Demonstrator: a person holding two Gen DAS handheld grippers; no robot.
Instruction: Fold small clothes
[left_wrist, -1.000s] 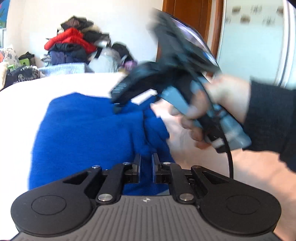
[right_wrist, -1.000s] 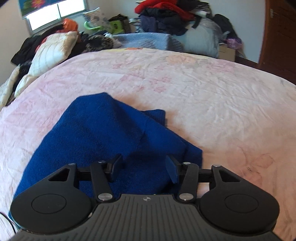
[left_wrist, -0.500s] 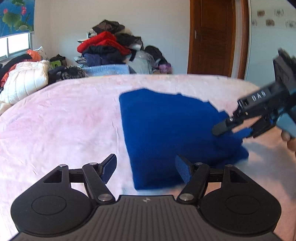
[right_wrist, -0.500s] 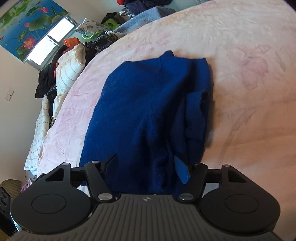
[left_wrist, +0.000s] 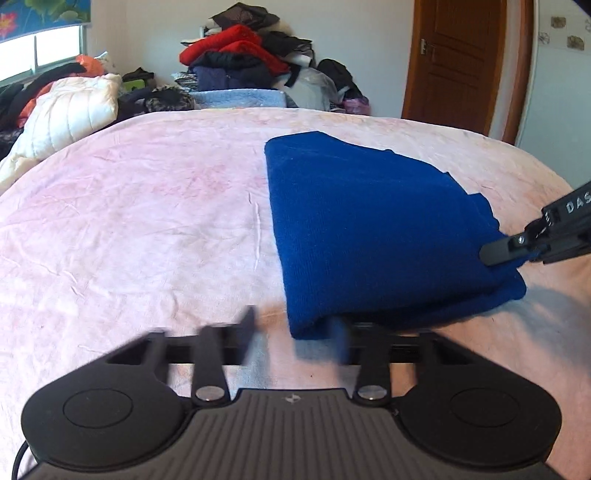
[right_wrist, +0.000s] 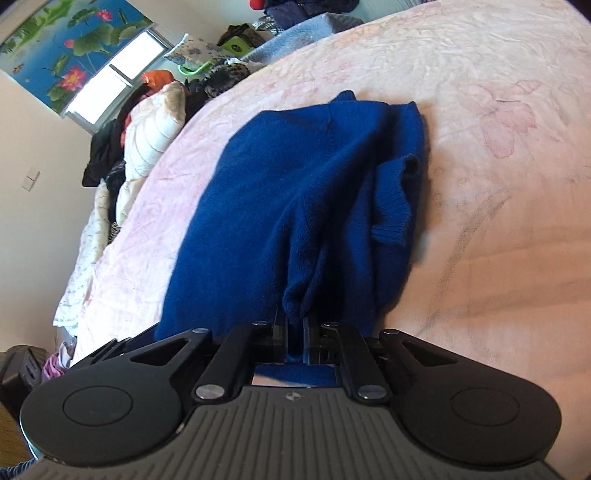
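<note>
Fingers (right_wrist: 281, 334) on the right gripper (right_wrist: 294, 334) are clamped tight on a bunched edge of the blue sweater (right_wrist: 295, 192), a pinch of knit squeezed up between them, while over in the left view the left gripper (left_wrist: 291, 334) has its fingers spread apart and blurred, hovering just off the near corner of the folded pile with nothing in them. The sweater lies on the pink bedsheet (left_wrist: 129, 221), toward the right side of the bed, already doubled into a thick slab, with a loose ribbed sleeve cuff (right_wrist: 393, 218) poking out along its right edge. Here's the worry: the right side has only a small gather, so a sharp pull could slip the knit free or drag the whole stack across the sheet and undo the layers. That stray cuff could flop out too. And if the left fingers bite only the top layer at the corner, the fold will skew.
</note>
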